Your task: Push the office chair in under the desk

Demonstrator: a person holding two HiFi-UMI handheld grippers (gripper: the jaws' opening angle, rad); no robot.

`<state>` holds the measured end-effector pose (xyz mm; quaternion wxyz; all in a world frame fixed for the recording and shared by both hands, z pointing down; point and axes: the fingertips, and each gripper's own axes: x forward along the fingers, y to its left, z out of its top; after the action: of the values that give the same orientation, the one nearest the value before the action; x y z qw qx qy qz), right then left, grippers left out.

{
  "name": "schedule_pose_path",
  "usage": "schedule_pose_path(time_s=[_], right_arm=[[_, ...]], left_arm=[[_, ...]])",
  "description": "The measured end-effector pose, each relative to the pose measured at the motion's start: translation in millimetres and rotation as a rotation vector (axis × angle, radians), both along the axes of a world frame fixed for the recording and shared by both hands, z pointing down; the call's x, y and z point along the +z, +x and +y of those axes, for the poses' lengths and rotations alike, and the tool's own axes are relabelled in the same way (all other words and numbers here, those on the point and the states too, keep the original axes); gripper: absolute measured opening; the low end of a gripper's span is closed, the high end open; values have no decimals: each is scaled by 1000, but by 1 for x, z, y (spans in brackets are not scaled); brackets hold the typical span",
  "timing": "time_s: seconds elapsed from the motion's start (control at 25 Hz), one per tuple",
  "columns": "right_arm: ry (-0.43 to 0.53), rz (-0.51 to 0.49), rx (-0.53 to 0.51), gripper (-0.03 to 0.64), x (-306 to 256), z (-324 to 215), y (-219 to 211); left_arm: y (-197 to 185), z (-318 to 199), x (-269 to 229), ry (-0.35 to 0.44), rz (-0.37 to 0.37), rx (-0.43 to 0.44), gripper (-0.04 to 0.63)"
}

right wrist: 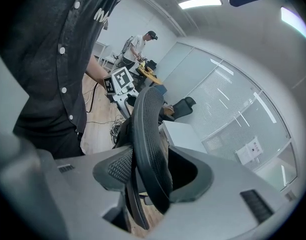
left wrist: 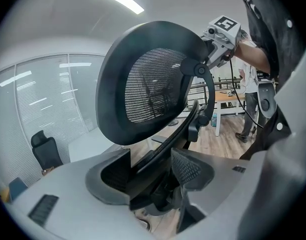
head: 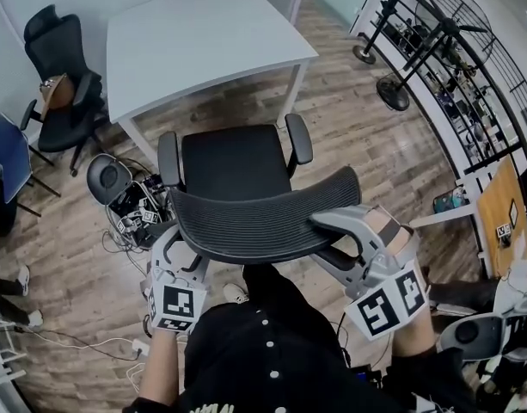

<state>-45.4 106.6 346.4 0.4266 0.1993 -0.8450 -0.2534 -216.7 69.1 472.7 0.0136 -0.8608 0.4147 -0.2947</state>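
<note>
Left gripper (head: 170, 246) pinches the left end of the backrest (head: 263, 215). Right gripper (head: 336, 241) straddles the right end, jaws spread, the rim between them with a gap on one side. Office chair (head: 235, 160) faces away from the person, seat front toward the desk (head: 203, 37). Backrest's long axis runs left to right between both grippers. Chair stands just short of the desk's near edge, seat not yet under it.

Clear ahead, clutter left
Bare floor (head: 246, 106) separates office chair (head: 235, 157) from desk (head: 203, 37); cables (head: 130, 218) crowd the left, a desk leg (head: 294, 93) stands before the right armrest (head: 298, 140).
</note>
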Motion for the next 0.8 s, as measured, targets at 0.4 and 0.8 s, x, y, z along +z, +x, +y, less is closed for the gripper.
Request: schedule_pose_path(time_s=[0.4,0.8], right_arm=[[20,8,16,209,3,-24,-10],[-18,21,37,212,2,-48,-12]], left_arm=[[-12,-30,3,12,-14,-34,270],[-13,-53,1,9,-15,-32,270]])
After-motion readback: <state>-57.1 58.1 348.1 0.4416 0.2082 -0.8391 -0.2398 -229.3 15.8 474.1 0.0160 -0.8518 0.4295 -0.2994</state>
